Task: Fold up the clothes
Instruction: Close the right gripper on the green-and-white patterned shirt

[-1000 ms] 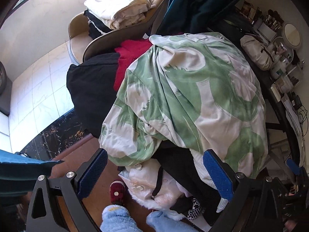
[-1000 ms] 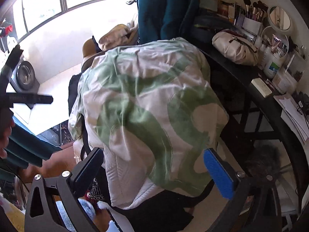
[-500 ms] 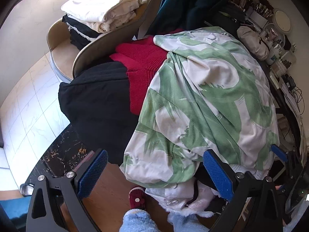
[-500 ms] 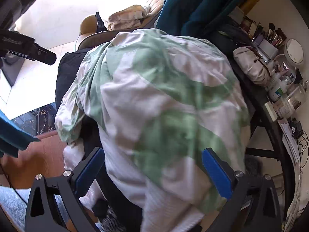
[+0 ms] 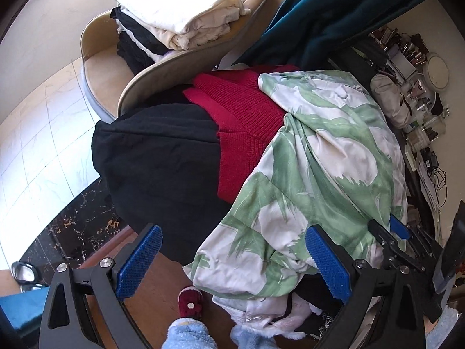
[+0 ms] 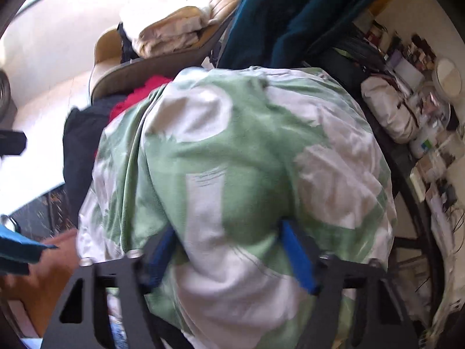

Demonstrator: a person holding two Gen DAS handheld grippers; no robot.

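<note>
The right gripper (image 6: 226, 257) is closing on the green-and-white garment (image 6: 232, 160) heaped directly ahead. The left gripper (image 5: 232, 261), jaws apart, is hovering beside its lower edge.

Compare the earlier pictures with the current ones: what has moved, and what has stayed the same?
The right gripper has pushed forward into the green and white garment, its fingers narrowing around a bunch of cloth. The left gripper has stayed open, holding nothing. The folded stack on the chair is unchanged.

Leaf-print garment (image 5: 328, 157) atop knit sweater (image 5: 244, 122), folded stack (image 5: 177, 26) on chair (image 5: 96, 67) behind.
</note>
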